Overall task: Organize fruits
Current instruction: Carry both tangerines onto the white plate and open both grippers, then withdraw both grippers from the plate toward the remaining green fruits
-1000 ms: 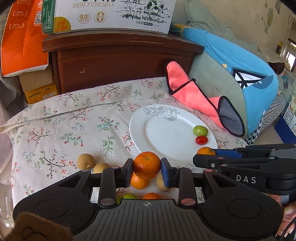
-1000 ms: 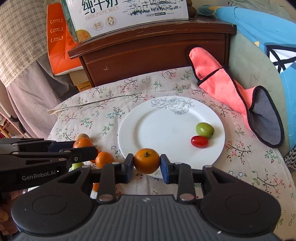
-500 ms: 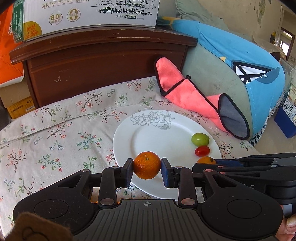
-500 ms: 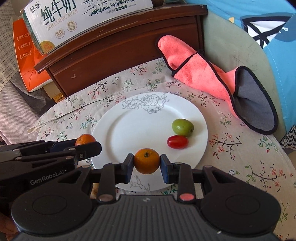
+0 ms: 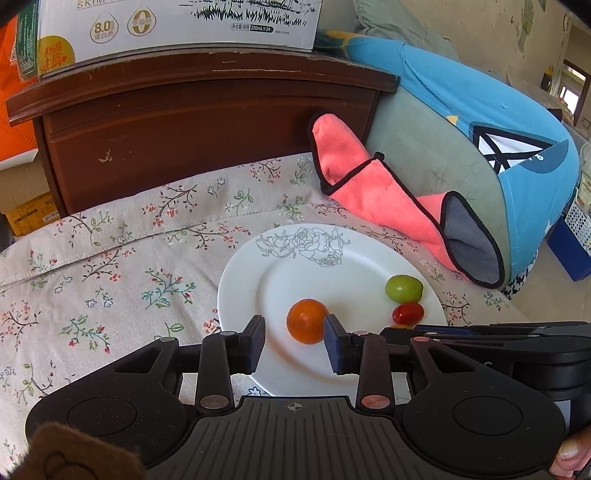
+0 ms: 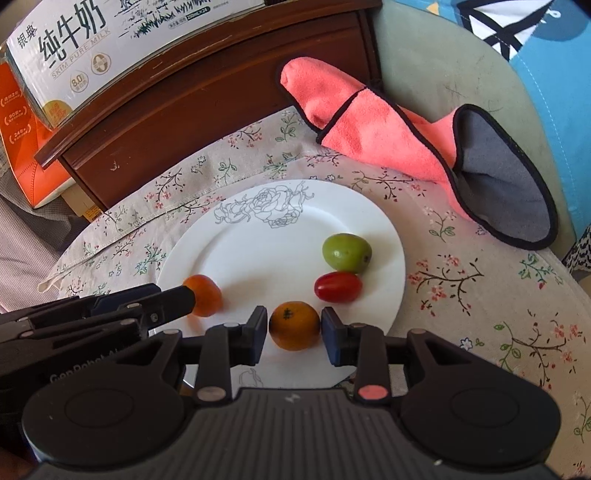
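A white plate (image 5: 332,266) with a rose drawing lies on the floral cloth. On it sit a green fruit (image 5: 403,289) and a red cherry tomato (image 5: 407,313). My left gripper (image 5: 294,345) hangs low over the plate's near left part. Its jaws are opening around an orange (image 5: 307,321) that rests on the plate, with the left pad clearly off it. My right gripper (image 6: 294,336) is over the plate's (image 6: 258,240) near edge. Its jaws are opening too, and a second orange (image 6: 294,325) lies between the pads with slim gaps either side.
A pink cloth mitt (image 5: 369,184) lies just beyond the plate on the right, against a blue and green cushion (image 5: 461,122). Behind stands a dark wooden cabinet (image 5: 203,122) with a milk carton box (image 5: 166,22) on top. The floral cloth (image 5: 110,266) spreads to the left.
Both grippers carried their oranges over the plate and came down. Both pairs of jaws have parted, and the oranges now rest on the plate. The loose fruit on the cloth left the left wrist view.
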Demonstrator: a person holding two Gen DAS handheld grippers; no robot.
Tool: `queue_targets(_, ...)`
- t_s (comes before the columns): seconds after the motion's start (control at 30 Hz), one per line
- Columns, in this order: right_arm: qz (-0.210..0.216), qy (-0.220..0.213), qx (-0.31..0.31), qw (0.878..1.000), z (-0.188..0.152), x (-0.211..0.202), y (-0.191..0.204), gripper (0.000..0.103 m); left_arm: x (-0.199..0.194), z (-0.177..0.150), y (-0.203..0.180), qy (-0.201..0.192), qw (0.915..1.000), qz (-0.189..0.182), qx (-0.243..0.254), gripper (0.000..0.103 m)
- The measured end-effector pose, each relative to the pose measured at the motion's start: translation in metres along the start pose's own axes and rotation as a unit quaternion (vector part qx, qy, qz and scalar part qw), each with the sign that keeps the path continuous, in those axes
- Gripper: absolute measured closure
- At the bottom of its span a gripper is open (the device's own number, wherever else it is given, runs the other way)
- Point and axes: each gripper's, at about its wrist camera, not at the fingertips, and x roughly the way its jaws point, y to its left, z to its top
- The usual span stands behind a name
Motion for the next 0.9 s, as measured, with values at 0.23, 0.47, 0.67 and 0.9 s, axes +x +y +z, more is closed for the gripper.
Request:
queue_targets(0.23,0.012,-0.024,0.005,1.0,0.005,-0.012,0.002,0.064,-0.02,0.01,0.008,-0.021,0.9992,0.026,-0.022,0.033)
queue_targets(0.47,0.009,-0.042,-0.001,0.999,0.008,-0.024,0.003,0.047,-0.039,0.013,0.018,-0.016,0.9976,0.06,-0.031,0.029)
queue_targets(0.67,0.018,-0.036,-0.019,0.999,-0.001,-0.033,0.009,0.039,-0.061,0.01,0.028,-0.022,0.9959,0.08,-0.038,0.028)
queue_targets(0.9,0.043,-0.034,-0.054,0.997,-0.013,-0.047,0.025,0.031,-0.084,-0.005,0.045,-0.021,0.9936,0.092,-0.062,0.027)
